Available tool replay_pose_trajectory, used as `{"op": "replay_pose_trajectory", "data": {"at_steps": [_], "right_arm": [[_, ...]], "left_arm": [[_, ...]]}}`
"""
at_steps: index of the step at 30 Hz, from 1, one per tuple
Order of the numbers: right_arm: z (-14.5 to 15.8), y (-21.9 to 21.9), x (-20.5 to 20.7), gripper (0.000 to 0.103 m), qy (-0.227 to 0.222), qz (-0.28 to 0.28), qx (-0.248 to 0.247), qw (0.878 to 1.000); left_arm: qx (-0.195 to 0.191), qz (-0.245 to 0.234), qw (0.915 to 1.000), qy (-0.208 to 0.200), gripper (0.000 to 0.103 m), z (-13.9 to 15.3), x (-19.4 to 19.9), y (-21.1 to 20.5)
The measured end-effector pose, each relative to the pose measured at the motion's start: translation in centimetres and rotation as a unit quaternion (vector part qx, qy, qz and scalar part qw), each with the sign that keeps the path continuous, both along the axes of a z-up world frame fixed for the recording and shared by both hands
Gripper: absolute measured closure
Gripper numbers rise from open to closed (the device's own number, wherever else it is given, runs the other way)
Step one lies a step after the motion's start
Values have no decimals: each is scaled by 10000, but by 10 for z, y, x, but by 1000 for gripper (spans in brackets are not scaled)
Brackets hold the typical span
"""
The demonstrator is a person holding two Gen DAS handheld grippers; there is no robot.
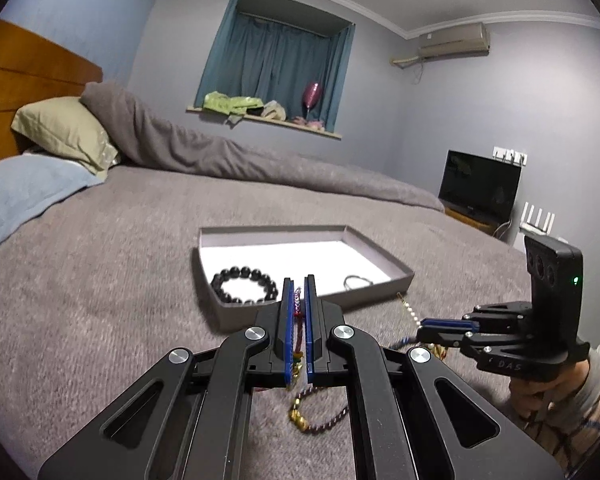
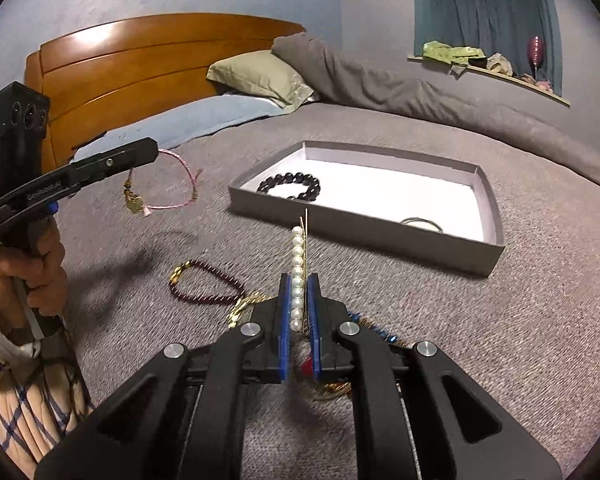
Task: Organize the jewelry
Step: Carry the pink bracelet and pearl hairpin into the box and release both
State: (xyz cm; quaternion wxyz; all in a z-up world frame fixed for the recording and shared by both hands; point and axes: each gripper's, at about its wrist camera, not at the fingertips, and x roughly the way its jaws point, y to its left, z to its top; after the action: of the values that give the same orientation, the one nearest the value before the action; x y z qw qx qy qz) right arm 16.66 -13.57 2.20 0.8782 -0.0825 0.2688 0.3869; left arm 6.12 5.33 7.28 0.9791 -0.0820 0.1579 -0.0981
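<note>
A shallow grey box (image 1: 236,314) (image 2: 340,236) with a white lining lies on the bed. Inside it are a black bead bracelet (image 1: 240,269) (image 2: 276,180) and a thin bangle (image 1: 356,279) (image 2: 420,222). My left gripper (image 1: 299,280) (image 2: 152,150) is shut on a pink cord bracelet (image 1: 298,300) (image 2: 180,160), which hangs above the blanket left of the box. My right gripper (image 2: 299,278) (image 1: 420,330) is shut on a pearl strand (image 2: 297,256) (image 1: 410,308), which sticks out past its fingertips just short of the box's near wall.
On the grey blanket (image 2: 500,340) under the grippers lie a dark red bead bracelet (image 2: 208,266) (image 1: 332,418), a gold chain (image 2: 244,304) and a blue bead piece (image 2: 376,328). Pillows (image 1: 60,128) and a wooden headboard (image 2: 140,60) are beyond. A person's hands hold both grippers.
</note>
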Motion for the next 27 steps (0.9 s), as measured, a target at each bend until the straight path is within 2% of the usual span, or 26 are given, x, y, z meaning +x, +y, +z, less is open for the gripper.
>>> {"op": "replay_pose_trajectory", "data": {"at_steps": [7, 16, 27], "right_arm": [[6, -4, 24, 95, -13, -234, 134, 9996], [11, -9, 58, 95, -4, -490, 198, 9986], [23, -7, 102, 95, -60, -665, 276, 9974]], "left_arm": [[-133, -20, 9999, -83, 98, 7, 14, -1], [-48, -29, 10000, -48, 98, 10, 40, -9], [116, -140, 9998, 25, 98, 10, 105, -25]]}}
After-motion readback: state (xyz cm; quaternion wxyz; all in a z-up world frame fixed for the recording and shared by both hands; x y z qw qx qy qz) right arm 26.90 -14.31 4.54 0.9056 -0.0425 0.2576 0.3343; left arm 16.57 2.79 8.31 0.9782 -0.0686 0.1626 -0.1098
